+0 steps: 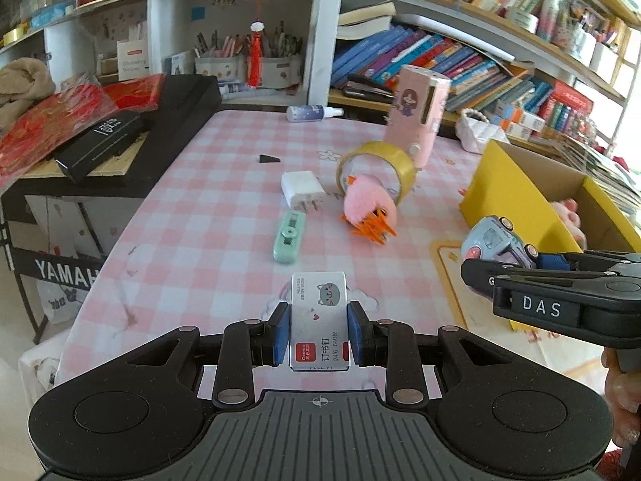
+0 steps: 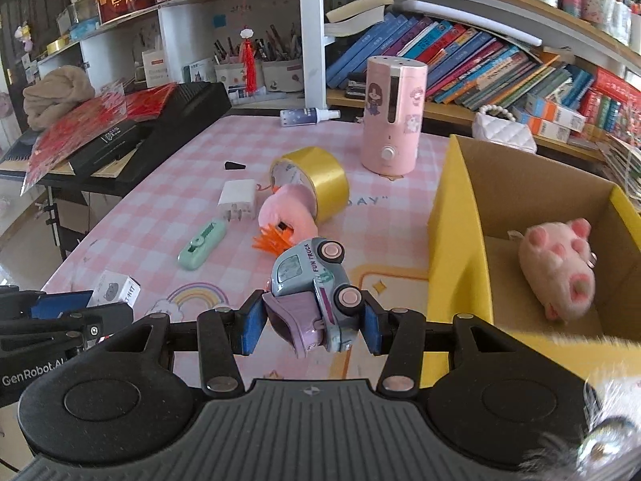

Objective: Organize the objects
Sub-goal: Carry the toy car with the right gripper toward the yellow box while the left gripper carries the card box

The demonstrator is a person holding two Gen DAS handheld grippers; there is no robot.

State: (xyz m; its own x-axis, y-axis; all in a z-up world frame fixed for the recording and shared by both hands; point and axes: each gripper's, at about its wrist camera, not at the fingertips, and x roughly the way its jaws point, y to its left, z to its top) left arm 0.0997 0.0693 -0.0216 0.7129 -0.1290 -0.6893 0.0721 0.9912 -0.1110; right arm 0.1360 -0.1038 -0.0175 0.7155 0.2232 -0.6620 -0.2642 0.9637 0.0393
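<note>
We hold the toy truck (image 2: 316, 296) tilted between the closed fingers of the right gripper (image 2: 312, 326), just left of the yellow box (image 2: 456, 240) and not yet over it. The left gripper (image 1: 318, 334) is clamped on the staple box (image 1: 319, 320), well left of the yellow box. The truck is pinched on rounded surfaces (one pad (image 2: 370, 326) sits by a wheel), so we think it may twist out, or strike the near wall if we carry it too low.

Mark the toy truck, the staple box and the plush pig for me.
toy truck (image 2: 310, 280), right wrist view, blue side panel
staple box (image 1: 319, 312), left wrist view, top face of the box
plush pig (image 2: 557, 268), right wrist view, its pink belly
</note>
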